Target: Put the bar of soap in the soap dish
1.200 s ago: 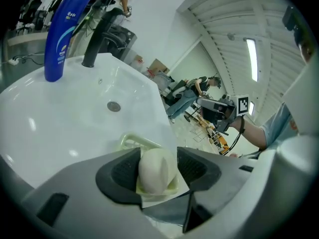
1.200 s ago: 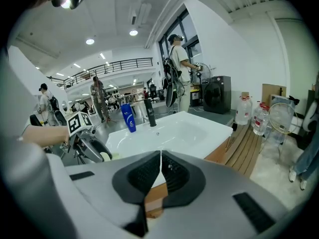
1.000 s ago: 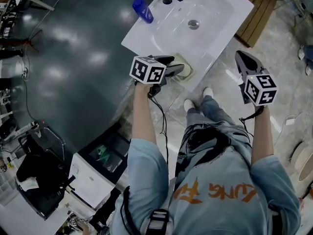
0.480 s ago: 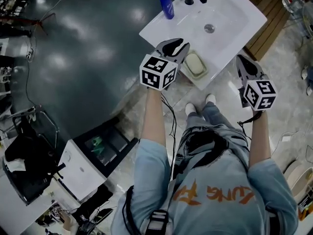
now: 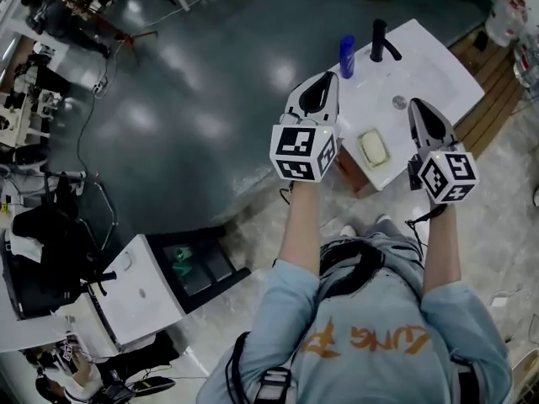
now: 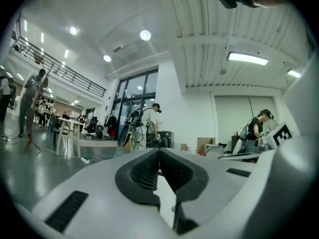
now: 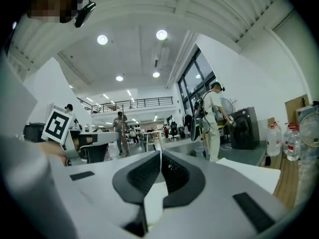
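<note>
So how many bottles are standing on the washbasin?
1. A blue bottle stands at the back edge of the washbasin, just left of the black tap. The left gripper overlaps its left edge, so something small could be hidden.

Upper right: glossy white washbasin [image 5: 438, 66], matt black tap [image 5: 381, 40], smooth bar of soap [image 5: 373, 149]. The dark floor [image 5: 210, 99] is polished, mirroring lights. At the right edge lies slatted wood [image 5: 501, 99].

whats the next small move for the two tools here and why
Likely none beyond lowering them away: the bar of soap already lies in the soap dish at the sink's near edge, and both the left tool and the right tool are shut with nothing between their jaws.
</note>
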`<state>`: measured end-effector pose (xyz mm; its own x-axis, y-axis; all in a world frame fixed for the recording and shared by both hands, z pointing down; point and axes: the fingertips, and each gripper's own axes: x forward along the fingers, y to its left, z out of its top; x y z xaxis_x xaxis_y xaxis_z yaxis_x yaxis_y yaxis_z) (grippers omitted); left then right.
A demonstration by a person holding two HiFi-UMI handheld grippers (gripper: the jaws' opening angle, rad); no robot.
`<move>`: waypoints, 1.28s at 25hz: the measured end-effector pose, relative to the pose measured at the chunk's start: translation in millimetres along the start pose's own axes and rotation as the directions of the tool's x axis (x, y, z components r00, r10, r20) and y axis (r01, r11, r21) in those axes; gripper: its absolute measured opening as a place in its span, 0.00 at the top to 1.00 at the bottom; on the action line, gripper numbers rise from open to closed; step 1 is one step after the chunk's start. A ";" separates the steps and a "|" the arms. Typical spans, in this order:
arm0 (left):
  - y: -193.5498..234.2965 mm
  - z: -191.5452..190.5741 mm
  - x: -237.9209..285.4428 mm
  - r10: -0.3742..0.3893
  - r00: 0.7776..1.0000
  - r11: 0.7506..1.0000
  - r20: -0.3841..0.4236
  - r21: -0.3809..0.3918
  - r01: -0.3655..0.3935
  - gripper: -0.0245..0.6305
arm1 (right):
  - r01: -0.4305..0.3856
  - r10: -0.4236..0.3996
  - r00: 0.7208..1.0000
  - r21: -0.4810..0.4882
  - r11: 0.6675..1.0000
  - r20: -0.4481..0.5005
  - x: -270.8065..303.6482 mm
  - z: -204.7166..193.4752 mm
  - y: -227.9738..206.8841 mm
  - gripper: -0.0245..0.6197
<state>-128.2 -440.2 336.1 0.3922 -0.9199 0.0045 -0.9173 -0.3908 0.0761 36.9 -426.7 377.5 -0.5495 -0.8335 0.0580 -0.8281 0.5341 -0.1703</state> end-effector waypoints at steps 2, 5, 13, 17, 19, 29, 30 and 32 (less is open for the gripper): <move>4.4 8.8 -5.8 0.049 0.998 0.999 0.025 -0.018 -0.049 0.93 | 0.003 -0.003 0.998 -0.003 1.000 0.061 4.9 18.0 7.6 0.92; 6.0 7.1 -13.1 0.102 0.994 0.994 0.027 -0.028 -0.101 0.93 | 0.015 -0.015 0.993 -0.005 1.000 0.118 8.0 38.0 12.0 0.92; 4.8 0.9 -22.8 0.089 0.996 0.996 0.032 -0.033 -0.088 0.93 | 0.049 -0.041 0.995 -0.093 0.994 0.092 14.7 51.8 16.7 0.92; 5.9 -0.9 -21.1 0.085 0.996 0.996 0.040 -0.034 -0.083 0.93 | 0.046 -0.036 0.995 -0.108 0.993 0.090 16.3 52.1 16.2 0.92; 5.4 -2.6 -21.0 0.078 0.996 0.996 0.039 -0.032 -0.077 0.93 | 0.048 -0.038 0.995 -0.115 0.992 0.088 16.2 51.3 16.5 0.92; 7.7 -10.1 -22.7 0.068 0.997 0.996 0.028 -0.051 -0.067 0.93 | 0.030 -0.018 0.996 -0.138 0.990 0.086 22.0 54.4 24.1 0.92; 8.3 -10.6 -22.7 0.069 0.997 0.996 0.027 -0.053 -0.067 0.93 | 0.027 -0.016 0.996 -0.139 0.990 0.085 22.9 54.6 24.4 0.92; 9.2 -11.4 -23.0 0.067 0.997 0.996 0.025 -0.057 -0.066 0.93 | 0.021 -0.009 0.996 -0.142 0.990 0.085 24.7 55.8 25.9 0.92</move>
<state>-144.8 -422.2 348.1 0.3280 -0.9446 -0.0154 -0.9357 -0.3271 0.1320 8.1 -441.4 319.6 -0.5309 -0.8471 -0.0239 -0.8467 0.5314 -0.0277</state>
